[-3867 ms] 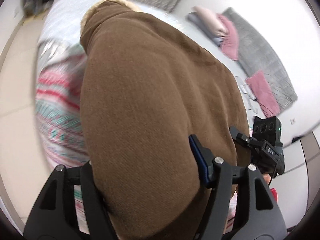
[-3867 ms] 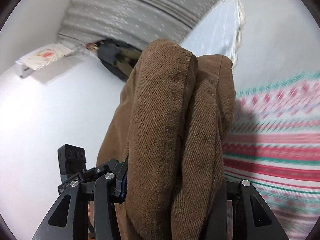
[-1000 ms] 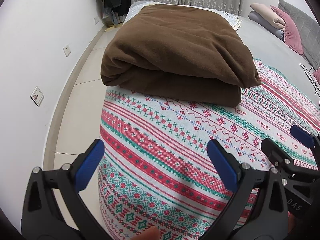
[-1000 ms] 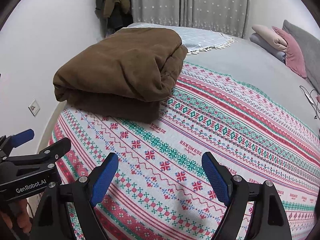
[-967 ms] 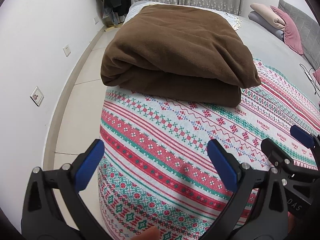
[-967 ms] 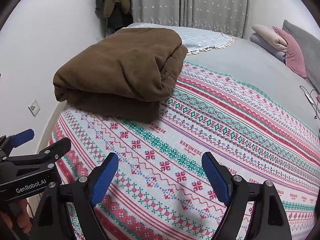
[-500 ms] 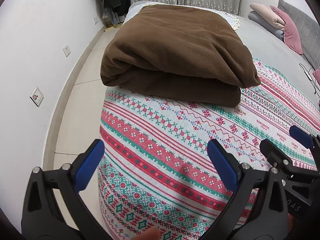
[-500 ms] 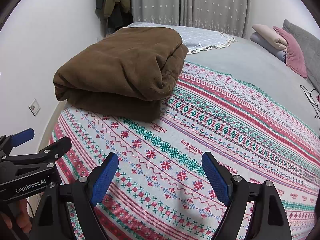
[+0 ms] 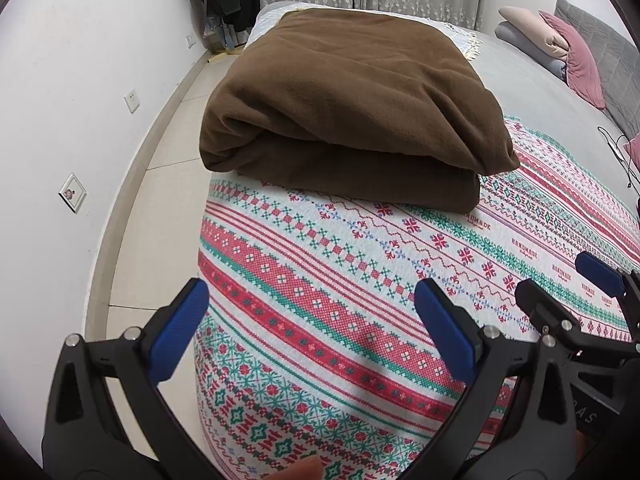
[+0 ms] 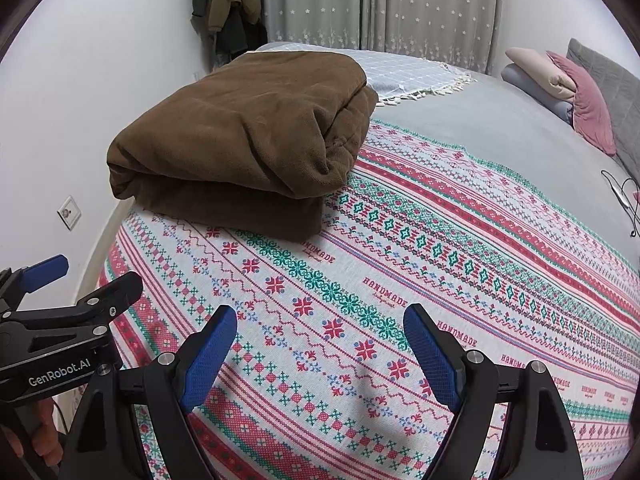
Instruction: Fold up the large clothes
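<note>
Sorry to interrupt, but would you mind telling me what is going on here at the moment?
A person is folding large clothes on a bed, with tongs in each hand. The brown garment lies folded on the patterned blanket, near the bed's corner. The left tongs and right tongs are both open and empty, held above the blanket, short of the garment.

The folded brown garment (image 9: 352, 108) hides its own inner layers; what garment it is cannot be told. Wall plate (image 9: 73, 192) detail too small.

garment (image 9: 352, 92): brown matt fleecy cloth | bedspread (image 9: 320, 280): woven patterned cloth
</note>
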Tool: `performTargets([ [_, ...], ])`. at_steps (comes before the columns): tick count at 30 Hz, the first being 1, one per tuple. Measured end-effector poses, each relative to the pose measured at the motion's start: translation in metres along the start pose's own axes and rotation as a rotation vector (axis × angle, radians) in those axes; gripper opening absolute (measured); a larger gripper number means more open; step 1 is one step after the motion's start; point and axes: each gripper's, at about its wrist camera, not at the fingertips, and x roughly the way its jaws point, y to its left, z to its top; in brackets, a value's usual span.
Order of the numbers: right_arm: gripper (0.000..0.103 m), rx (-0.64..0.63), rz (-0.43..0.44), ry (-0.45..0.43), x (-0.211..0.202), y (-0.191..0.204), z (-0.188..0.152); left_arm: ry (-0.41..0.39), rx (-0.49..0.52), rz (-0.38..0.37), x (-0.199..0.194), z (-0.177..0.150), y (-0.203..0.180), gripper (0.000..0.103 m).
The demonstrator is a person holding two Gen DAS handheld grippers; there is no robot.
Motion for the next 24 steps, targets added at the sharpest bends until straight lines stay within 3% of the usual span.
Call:
performTargets([
  [24,0.086,0.005,0.013,0.006,0.0017,-0.0014,-0.0011,0.008,0.011,-0.002,0.0029,0.0008,-0.0005,0.102],
])
